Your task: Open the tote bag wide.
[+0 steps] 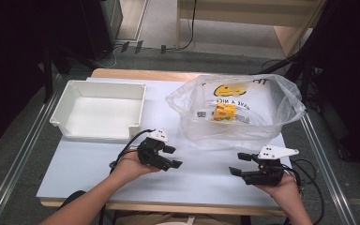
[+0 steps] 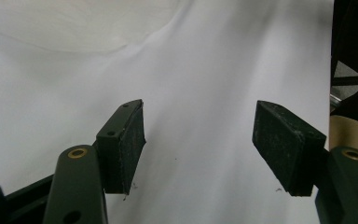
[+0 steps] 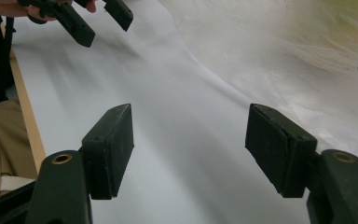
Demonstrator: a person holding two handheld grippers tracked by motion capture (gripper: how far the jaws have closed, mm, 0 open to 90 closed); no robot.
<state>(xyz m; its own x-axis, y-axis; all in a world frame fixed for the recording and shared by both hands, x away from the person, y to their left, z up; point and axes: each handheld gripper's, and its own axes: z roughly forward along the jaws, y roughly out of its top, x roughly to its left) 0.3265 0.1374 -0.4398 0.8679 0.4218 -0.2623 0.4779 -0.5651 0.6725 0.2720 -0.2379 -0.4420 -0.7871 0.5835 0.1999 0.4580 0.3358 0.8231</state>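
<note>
So we've got the table (image 1: 122, 159) with its pale top, a white tray (image 1: 72, 101) near the far left corner and a big clear plastic bag (image 1: 262, 101) slumped toward the far right edge, with a small yellow packet (image 1: 225, 112) lying inside it, long side roughly along the far edge. Both hands sit at the near edge, so the bag lies ahead of us. Our right gripper (image 1: 238, 164) looks the nearer one, just off the bag's near side, pointing left. Our left gripper (image 1: 173, 157) is near the middle, aimed right. Both have their jaws spread wide, holding and touching nothing.
</note>
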